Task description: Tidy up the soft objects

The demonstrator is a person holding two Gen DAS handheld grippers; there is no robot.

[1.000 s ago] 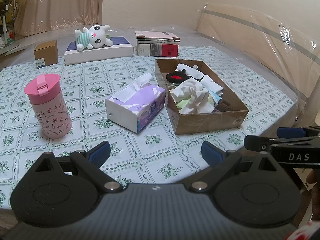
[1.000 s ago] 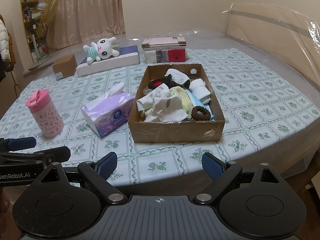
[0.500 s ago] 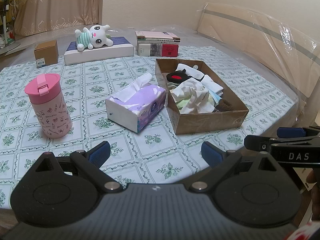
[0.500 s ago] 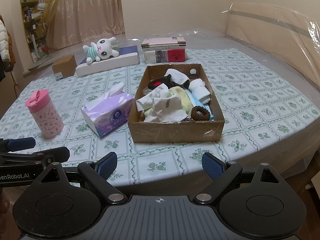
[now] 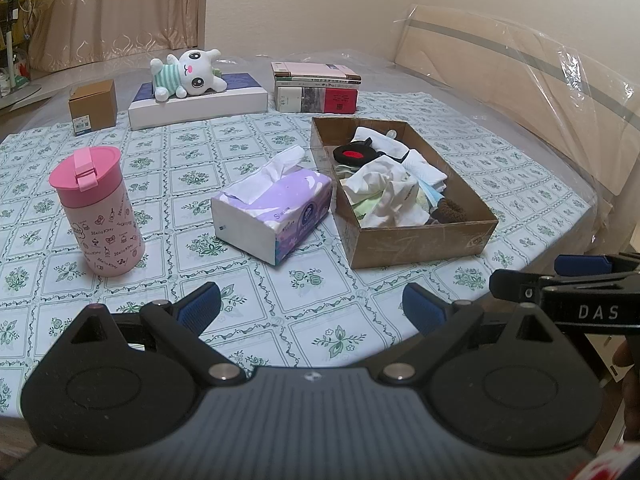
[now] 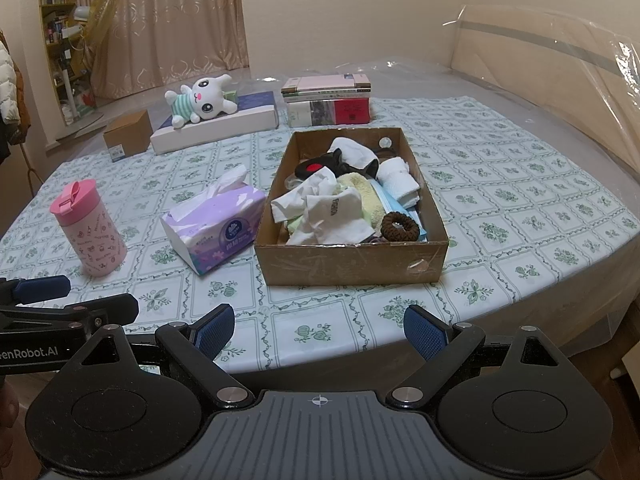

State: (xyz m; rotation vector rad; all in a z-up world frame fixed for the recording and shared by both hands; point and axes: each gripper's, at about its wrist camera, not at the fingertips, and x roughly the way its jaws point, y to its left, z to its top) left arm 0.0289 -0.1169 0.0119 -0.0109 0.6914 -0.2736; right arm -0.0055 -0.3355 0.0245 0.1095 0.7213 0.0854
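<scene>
Socks [image 6: 320,212] fill the cardboard box [image 6: 352,266]; tissue pack [image 6: 216,224] beside it; both tools [image 5: 311,304] [image 6: 319,326] wide open, empty.

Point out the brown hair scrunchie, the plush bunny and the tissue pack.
brown hair scrunchie [image 6: 400,227]: right wrist view, its ring.
plush bunny [image 6: 208,101]: right wrist view, its face.
tissue pack [image 5: 280,204]: left wrist view, its purple top.

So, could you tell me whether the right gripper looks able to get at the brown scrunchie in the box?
Probably yes: the right gripper is open, and the brown scrunchie lies uncovered atop the cardboard box.
</scene>
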